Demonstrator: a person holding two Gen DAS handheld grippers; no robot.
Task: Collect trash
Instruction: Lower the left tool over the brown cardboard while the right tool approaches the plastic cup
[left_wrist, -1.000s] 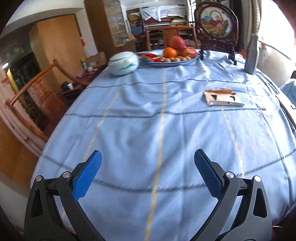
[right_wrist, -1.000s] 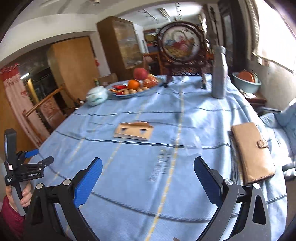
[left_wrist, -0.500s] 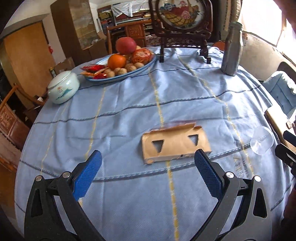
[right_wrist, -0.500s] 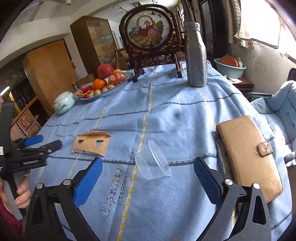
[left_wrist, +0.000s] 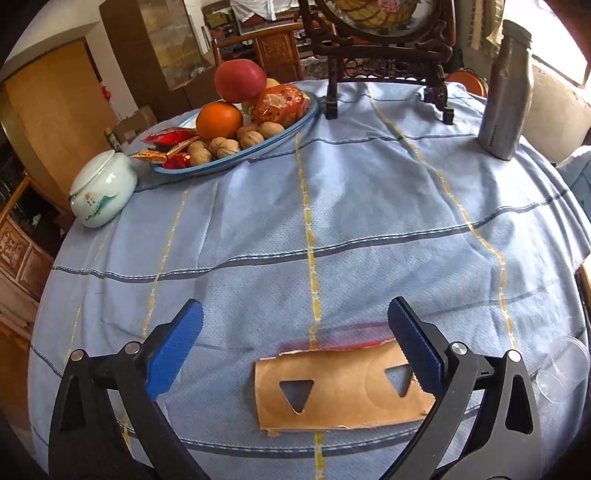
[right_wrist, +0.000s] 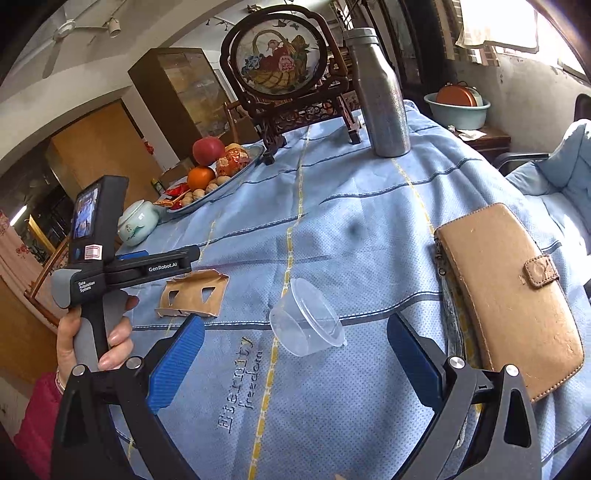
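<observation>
Two pieces of trash lie on the desk (left_wrist: 369, 206), which is covered with a pale blue cloth striped in yellow and dark blue. One is a flat piece of brown cardboard (left_wrist: 340, 391) with torn edges and two triangular holes cut through it; a thin red film or shadow shows along its far edge, though what that is I cannot make out. It lies between the spread fingers of the left hand-held gripper (left_wrist: 295, 354), whose jaws stand wide open and hold nothing; the right blue pad (left_wrist: 413, 347) overlaps the card's right end in the left wrist view, and whether it touches is hard to tell. The other piece is a clear plastic cup (right_wrist: 306, 321) tipped on its side, mouth toward the right, just beyond the right hand-held gripper (right_wrist: 293, 365), also wide open and empty. In the left wrist view the cup (left_wrist: 563, 365) is only a faint outline at the right edge, partly behind the gripper's frame.

Near the cup on the right lies a tan wallet (right_wrist: 509, 295), its near end hidden by the gripper. A hand (right_wrist: 92, 332) in a red sleeve grips the left tool's handle. Farther back stand a metal bottle (right_wrist: 380, 96), a fruit plate (left_wrist: 236, 122) and a lidded white jar (left_wrist: 101, 188).
</observation>
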